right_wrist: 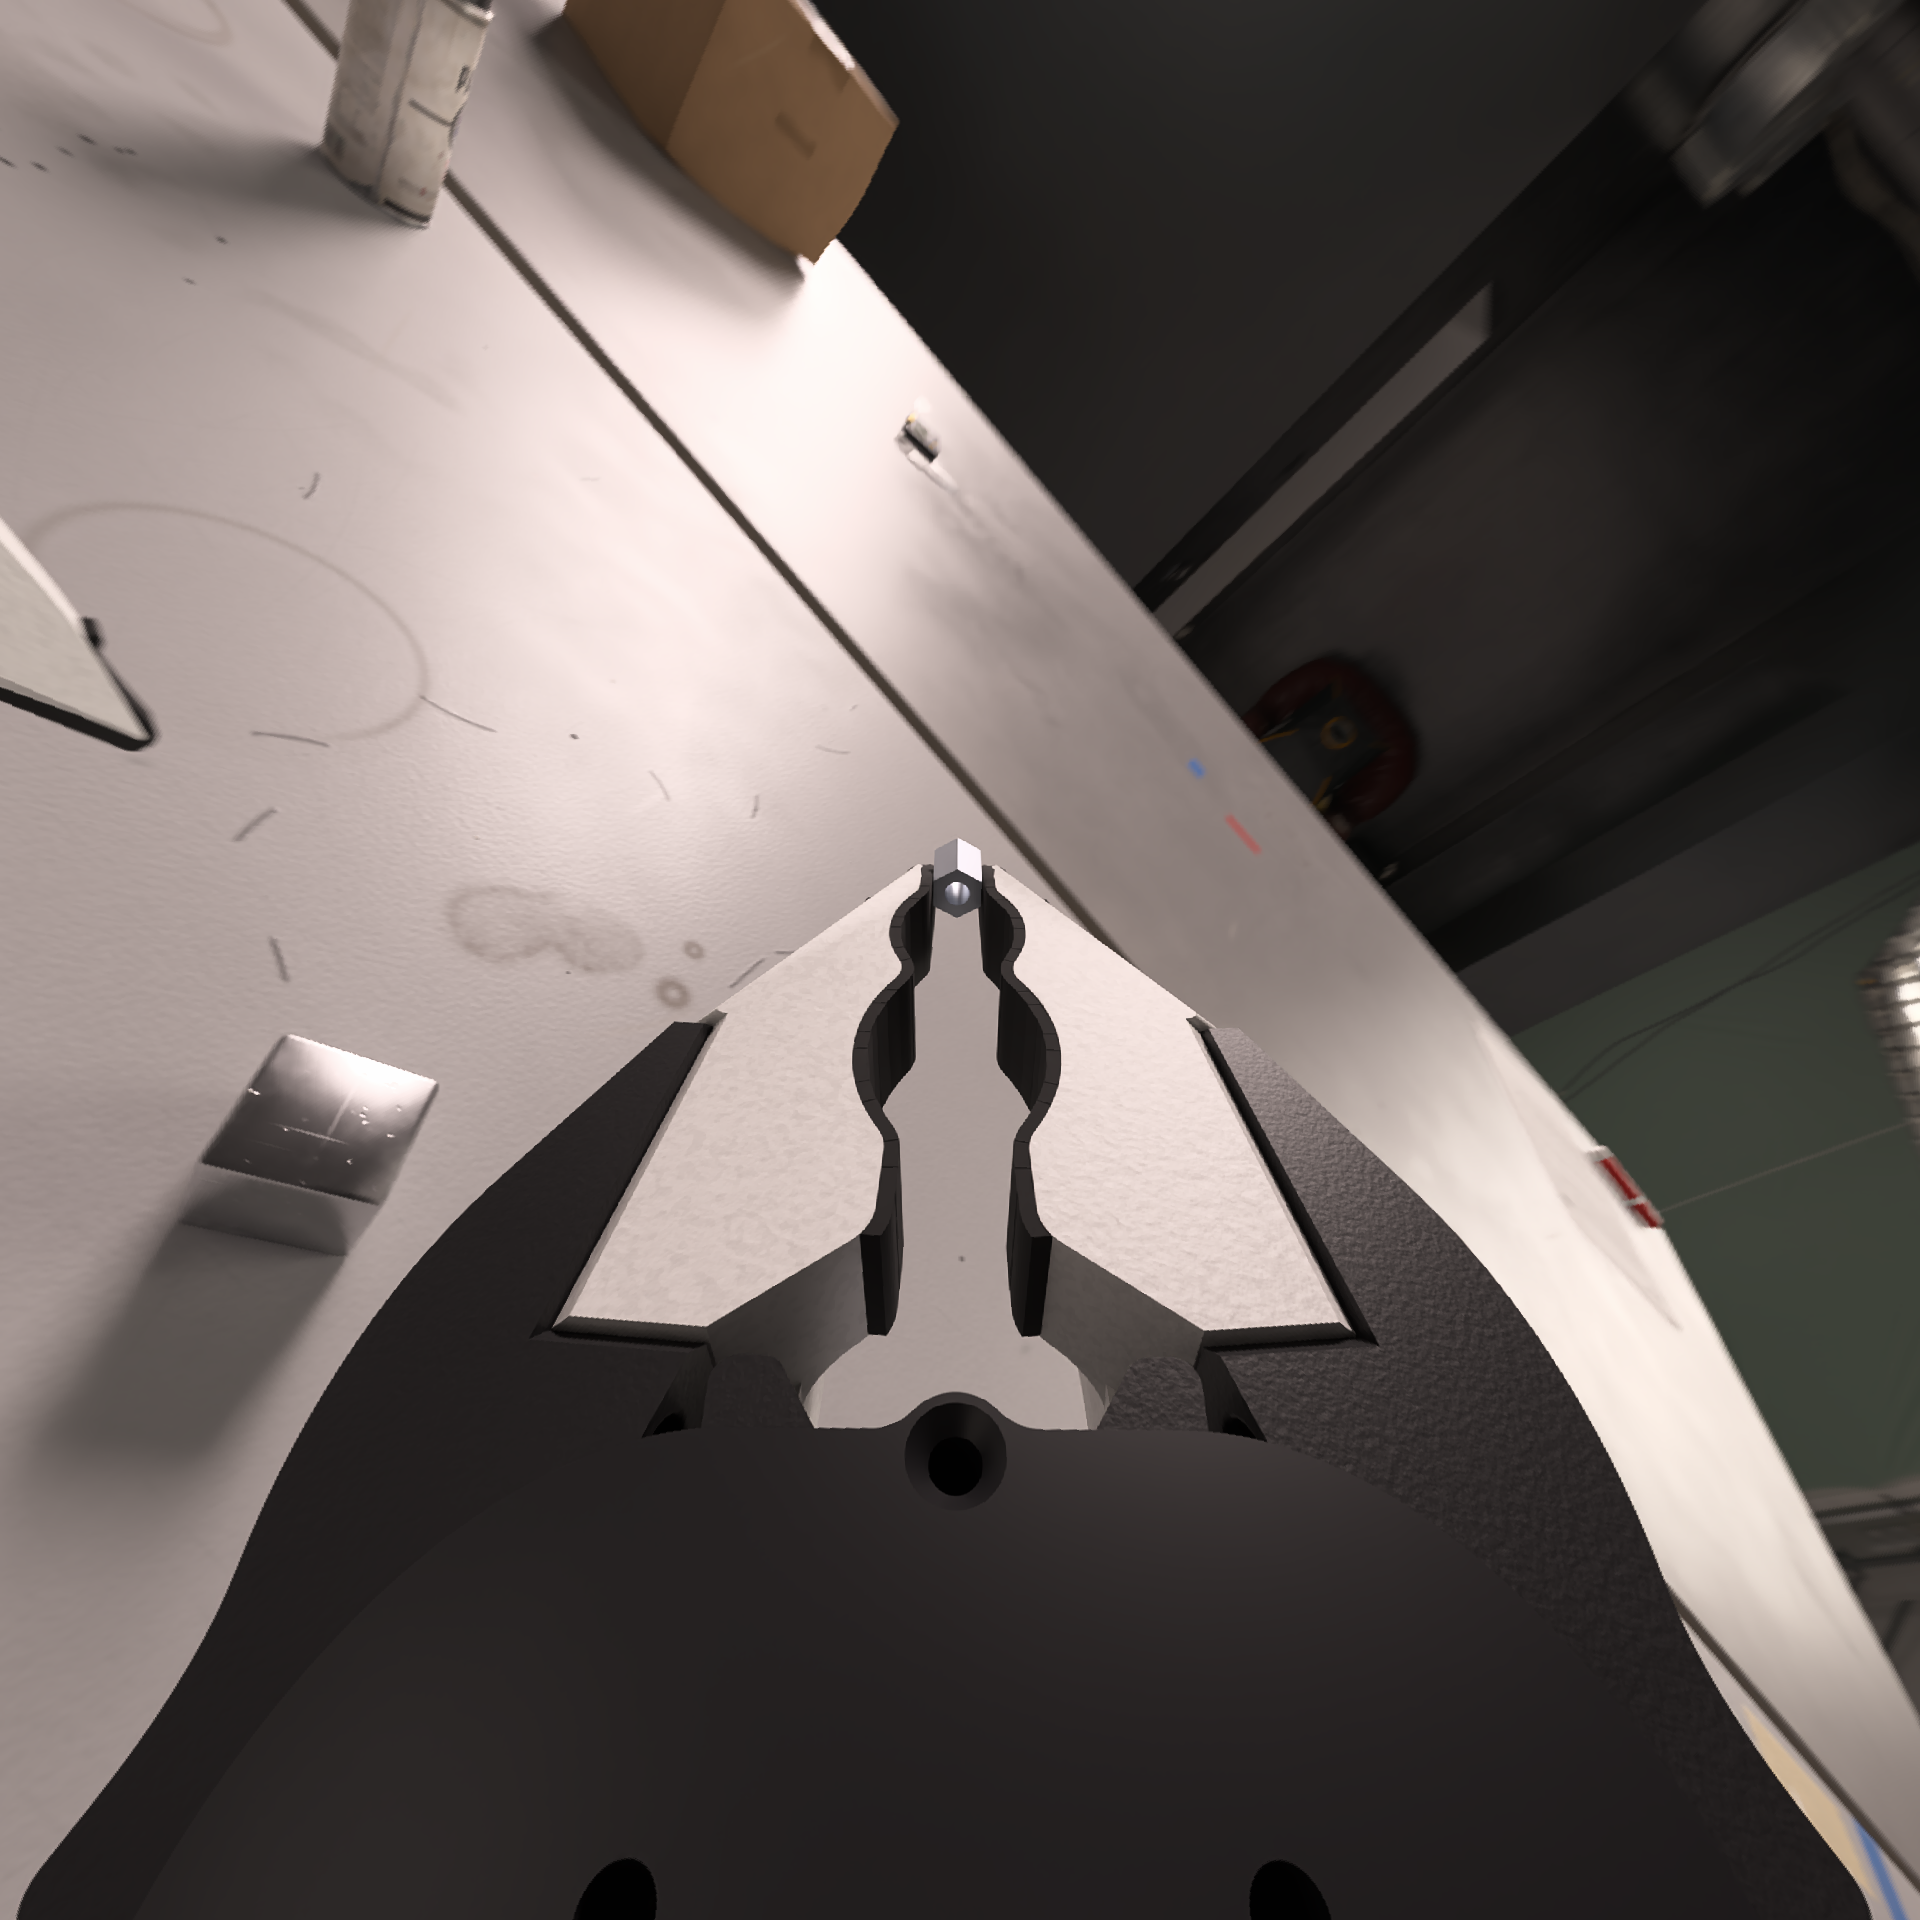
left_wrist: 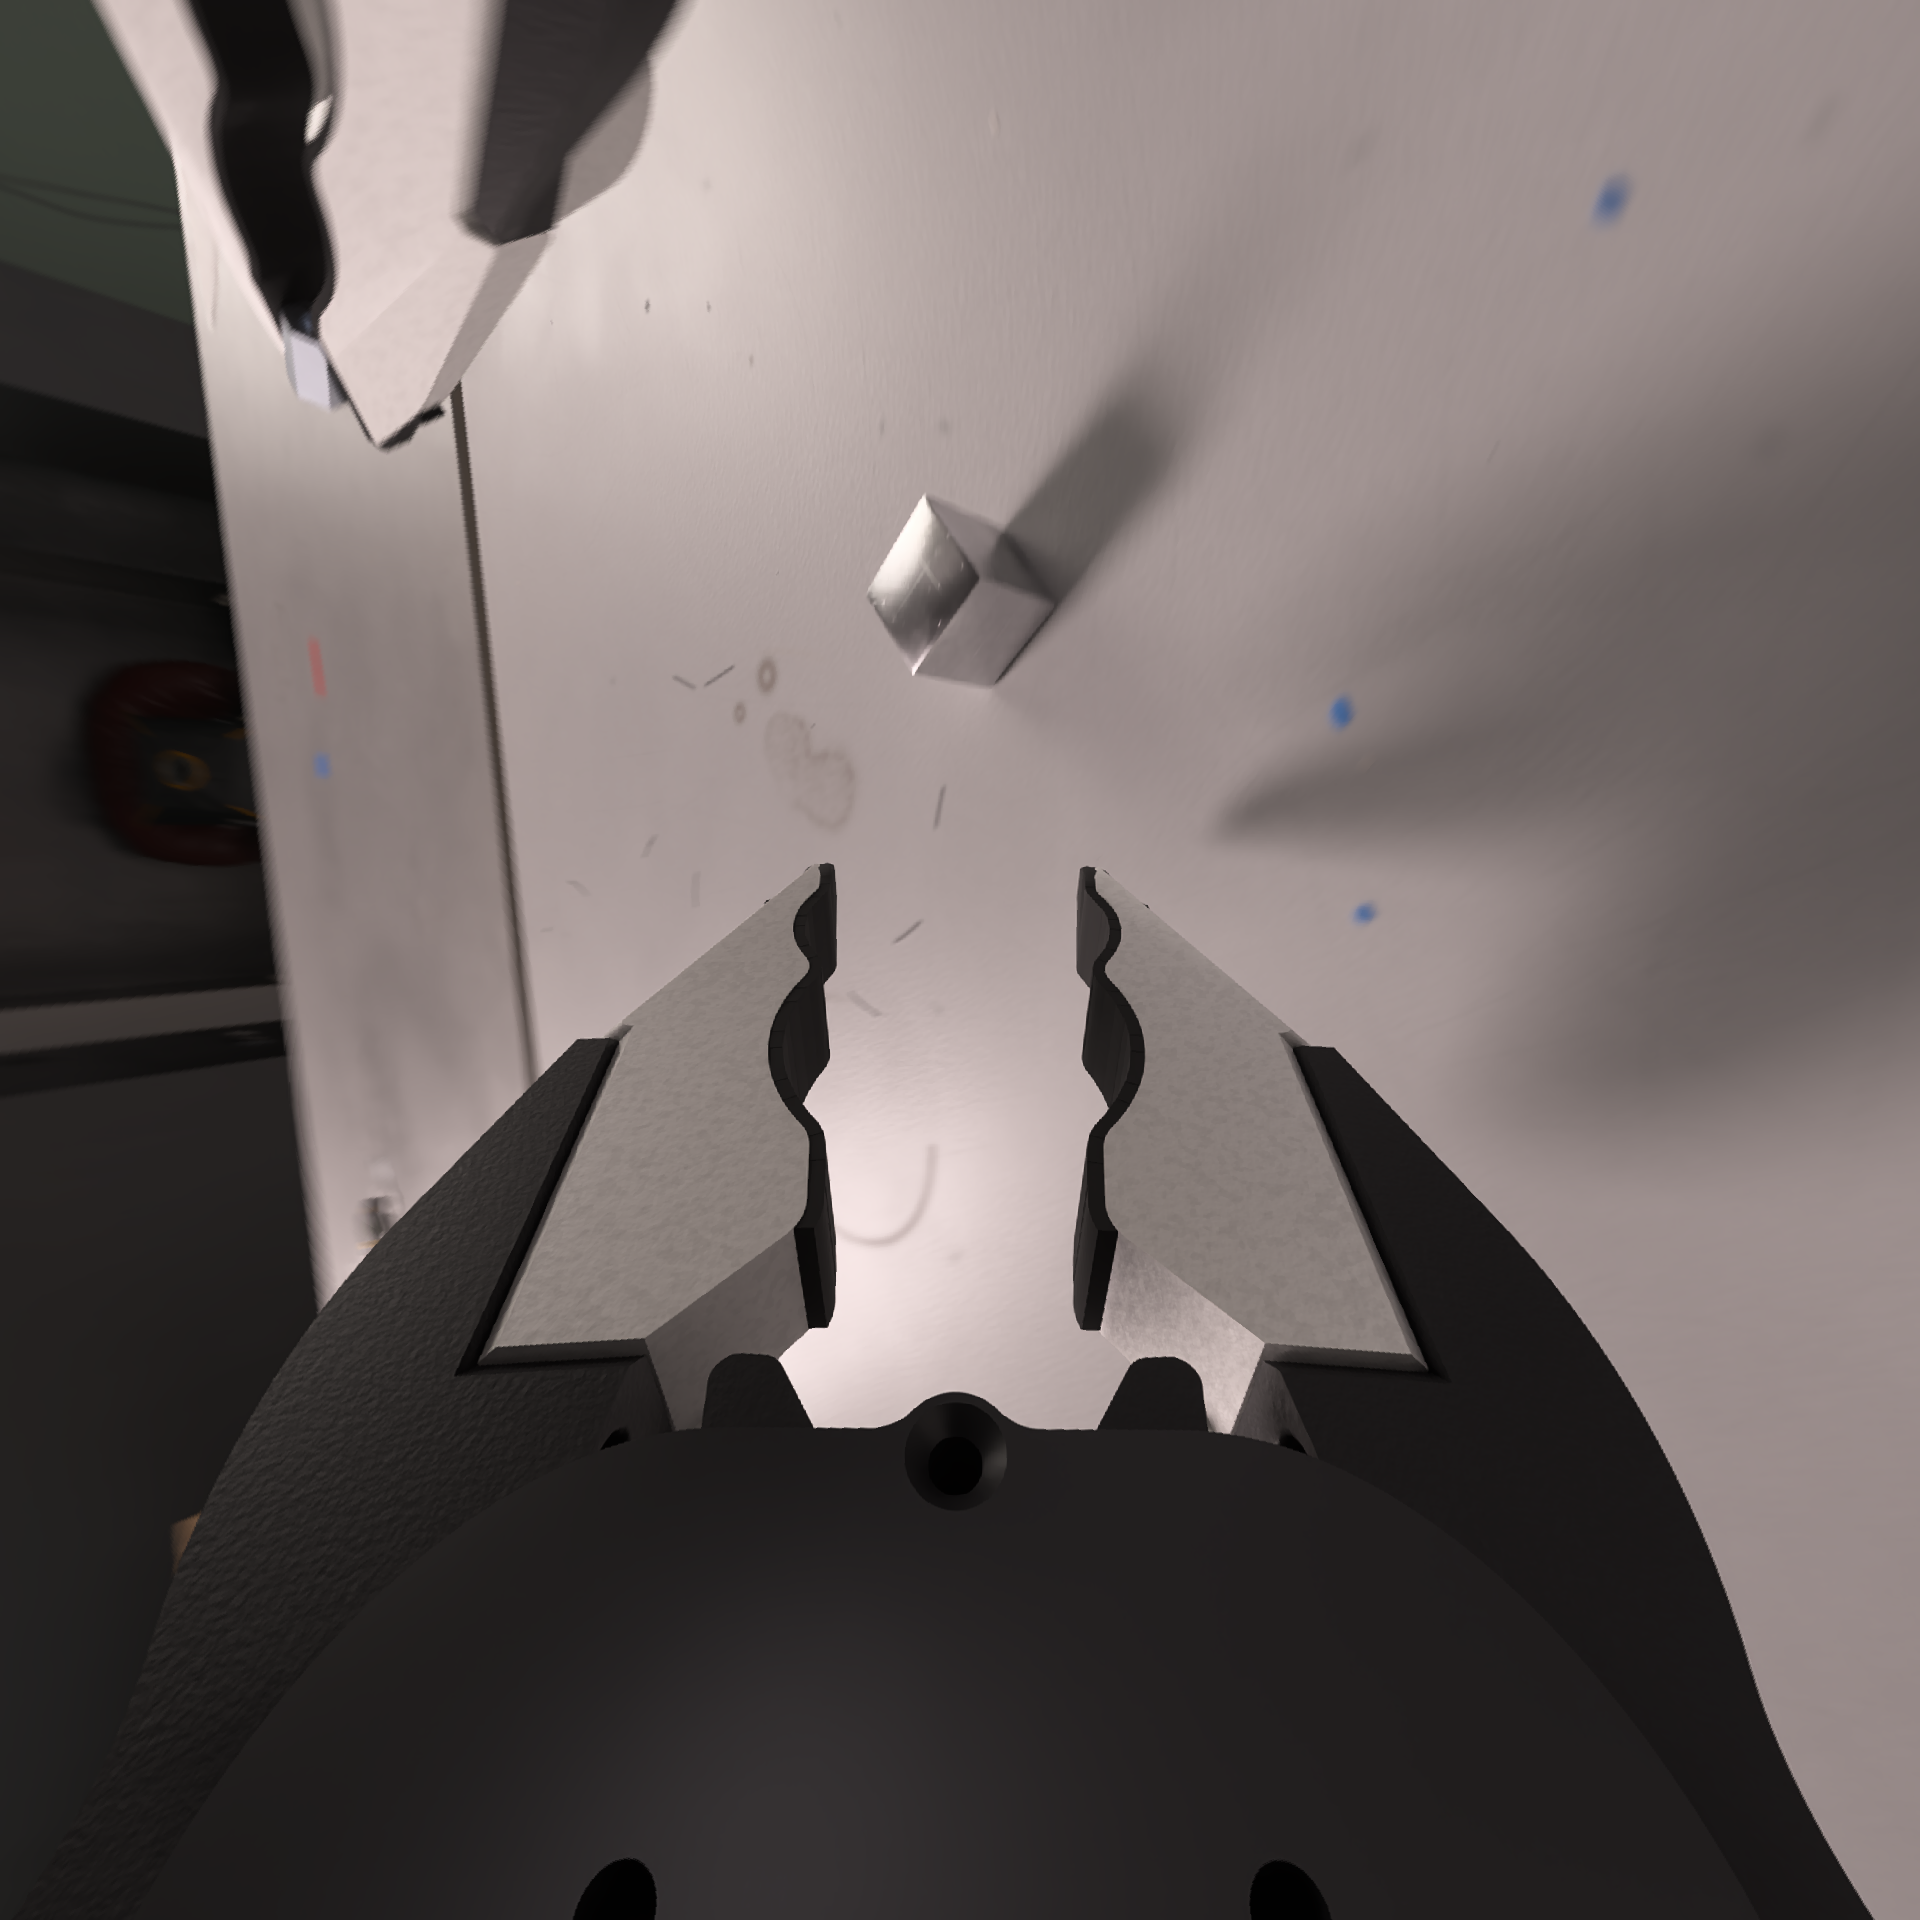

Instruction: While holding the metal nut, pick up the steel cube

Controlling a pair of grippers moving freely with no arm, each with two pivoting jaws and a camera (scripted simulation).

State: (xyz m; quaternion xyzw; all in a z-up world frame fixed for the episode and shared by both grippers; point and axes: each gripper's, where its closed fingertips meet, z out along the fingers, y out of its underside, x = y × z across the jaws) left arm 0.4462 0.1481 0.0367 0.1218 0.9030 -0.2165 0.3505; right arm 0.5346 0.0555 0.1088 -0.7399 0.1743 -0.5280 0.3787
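Note:
The steel cube (left_wrist: 956, 594) sits on the white tabletop (left_wrist: 1351, 312), straight ahead of my left gripper (left_wrist: 956, 883), which is open and empty, its fingertips short of the cube. In the right wrist view the cube (right_wrist: 317, 1127) lies to the lower left. My right gripper (right_wrist: 956, 883) is shut on the small metal nut (right_wrist: 956, 881), pinched at the fingertips above the table. The right gripper also shows in the left wrist view (left_wrist: 312, 353) at the upper left, with the nut (left_wrist: 309, 369) at its tip.
A cardboard box (right_wrist: 738, 114) and a white canister (right_wrist: 405, 104) stand at the far end of the table. The table edge (right_wrist: 1143, 894) runs diagonally, with dark floor and a red-black object (right_wrist: 1335, 738) beyond it. A finger of the left gripper (right_wrist: 62, 655) shows at the left edge.

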